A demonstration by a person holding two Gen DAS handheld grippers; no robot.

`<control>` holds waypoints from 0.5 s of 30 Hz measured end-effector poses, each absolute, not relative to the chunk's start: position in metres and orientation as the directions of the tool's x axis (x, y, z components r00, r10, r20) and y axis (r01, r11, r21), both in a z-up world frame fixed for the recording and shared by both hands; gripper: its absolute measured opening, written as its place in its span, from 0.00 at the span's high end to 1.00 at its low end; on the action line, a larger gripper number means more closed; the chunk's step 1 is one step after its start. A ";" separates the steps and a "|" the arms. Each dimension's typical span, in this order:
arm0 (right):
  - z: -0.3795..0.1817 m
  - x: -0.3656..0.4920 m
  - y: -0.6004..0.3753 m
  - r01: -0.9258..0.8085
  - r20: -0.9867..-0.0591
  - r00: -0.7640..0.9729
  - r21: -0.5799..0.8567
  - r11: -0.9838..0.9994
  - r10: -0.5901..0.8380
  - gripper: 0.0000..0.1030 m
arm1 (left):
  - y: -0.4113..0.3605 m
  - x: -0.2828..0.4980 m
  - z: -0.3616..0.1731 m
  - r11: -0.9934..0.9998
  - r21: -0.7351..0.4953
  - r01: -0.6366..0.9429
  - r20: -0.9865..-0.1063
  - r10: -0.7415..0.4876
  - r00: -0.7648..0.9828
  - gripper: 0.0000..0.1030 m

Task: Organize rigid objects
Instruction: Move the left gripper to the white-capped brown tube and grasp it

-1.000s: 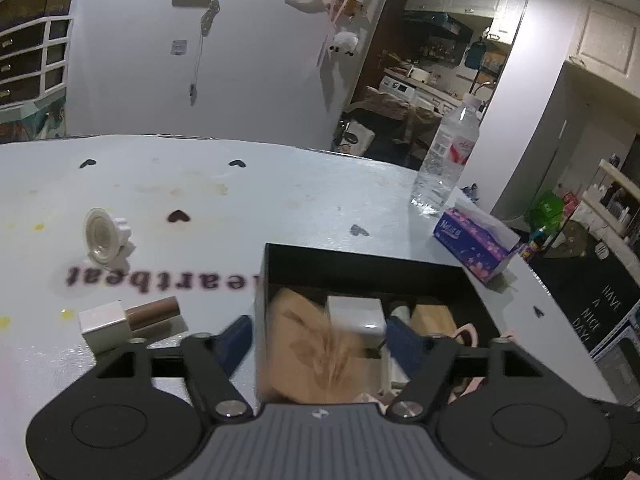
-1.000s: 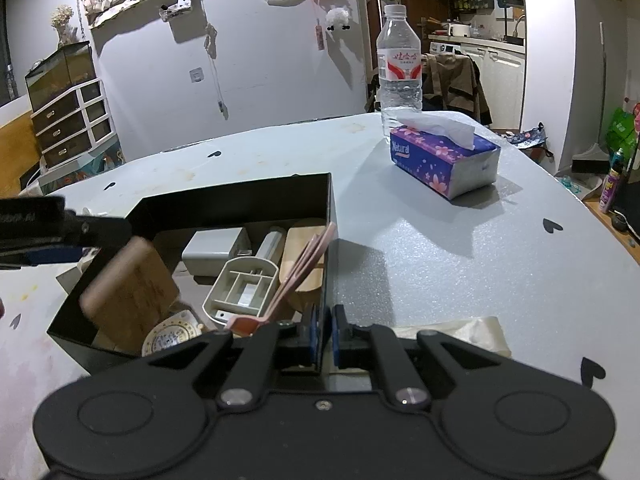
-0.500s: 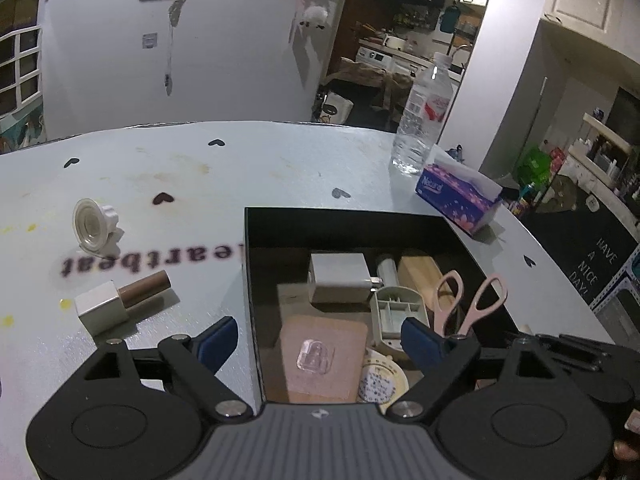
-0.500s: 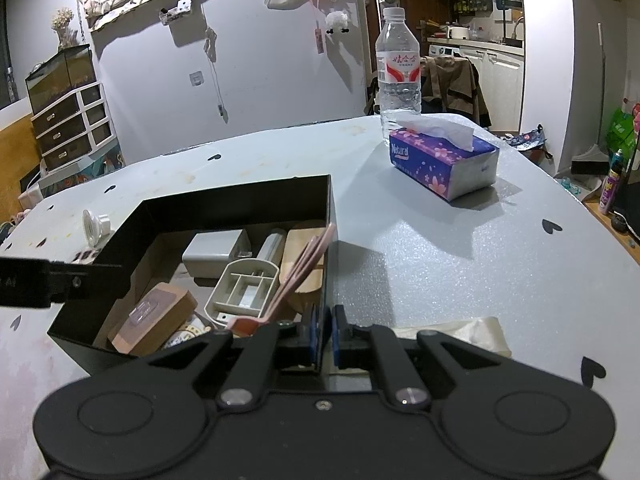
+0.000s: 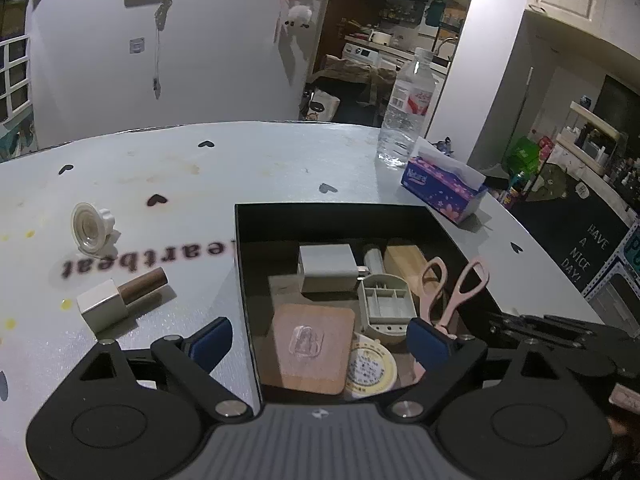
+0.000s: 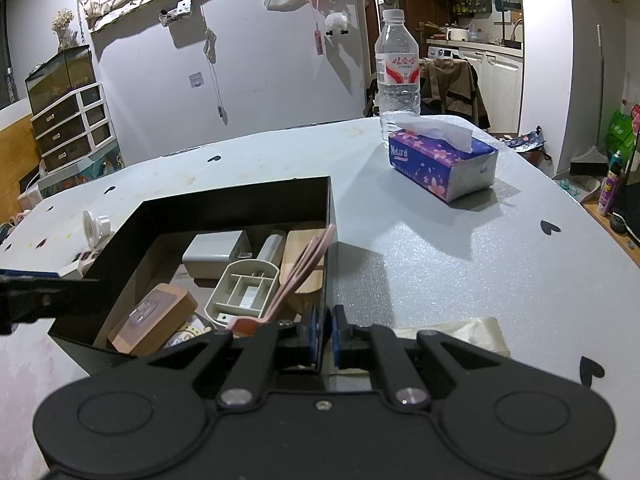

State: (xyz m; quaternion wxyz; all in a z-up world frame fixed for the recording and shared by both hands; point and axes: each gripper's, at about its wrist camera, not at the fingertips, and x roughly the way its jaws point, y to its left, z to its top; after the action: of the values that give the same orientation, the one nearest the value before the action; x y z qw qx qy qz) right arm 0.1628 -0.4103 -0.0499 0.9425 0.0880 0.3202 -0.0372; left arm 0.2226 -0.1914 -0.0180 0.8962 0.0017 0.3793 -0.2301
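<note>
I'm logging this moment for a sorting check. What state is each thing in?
Box: open-topped, near wall pinched by right gripper.
Wooden hook pad: flat in box, free.
Scissors: closed, leaning on box wall.
Charger: lying in box.
Lipstick: capped, lying outside the box.
Bottle: upright, capped.
Left gripper: fingers opening, empty.
Right gripper: shut on box wall.

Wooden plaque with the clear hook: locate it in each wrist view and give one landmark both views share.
Left wrist view: the wooden plaque lies flat in the near part of the black box, low centre, between the opening tongs and untouched.
Right wrist view: it sits lower left, in the box's near left corner, tilted.
Shared landmark: the pink scissors against the box's right wall.
</note>
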 end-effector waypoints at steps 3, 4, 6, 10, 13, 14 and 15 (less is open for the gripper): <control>-0.050 0.163 -0.410 0.127 -0.610 0.792 0.141 0.982 -0.014 0.93 | -0.187 0.219 -0.018 0.895 -0.170 0.413 -0.676 -0.411 0.612 0.01; -0.050 0.163 -0.410 0.127 -0.610 0.792 0.141 0.982 -0.015 0.92 | -0.185 0.217 -0.018 0.895 -0.169 0.413 -0.673 -0.411 0.615 0.00; -0.049 0.162 -0.410 0.128 -0.611 0.792 0.138 0.982 -0.017 0.93 | -0.180 0.213 -0.019 0.895 -0.168 0.413 -0.673 -0.410 0.615 0.00; -0.048 0.162 -0.410 0.128 -0.610 0.792 0.135 0.983 -0.020 0.92 | -0.167 0.209 -0.024 0.905 -0.166 0.392 -0.678 -0.394 0.621 0.00; -0.048 0.162 -0.409 0.129 -0.611 0.791 0.132 0.983 -0.022 0.93 | -0.155 0.208 -0.028 0.914 -0.173 0.368 -0.680 -0.381 0.626 0.00; -0.048 0.162 -0.409 0.129 -0.612 0.791 0.131 0.983 -0.022 0.93 | -0.150 0.208 -0.029 0.917 -0.178 0.357 -0.681 -0.377 0.628 0.00; -0.048 0.162 -0.409 0.129 -0.611 0.791 0.130 0.983 -0.023 0.92 | -0.144 0.209 -0.030 0.920 -0.184 0.345 -0.682 -0.373 0.630 0.00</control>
State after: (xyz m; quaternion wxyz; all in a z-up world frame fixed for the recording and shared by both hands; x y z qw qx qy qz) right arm 0.1618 -0.4091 -0.0478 0.9427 0.0829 0.3208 -0.0402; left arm 0.2086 -0.1445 -0.0304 0.9026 -0.0178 0.3815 -0.1988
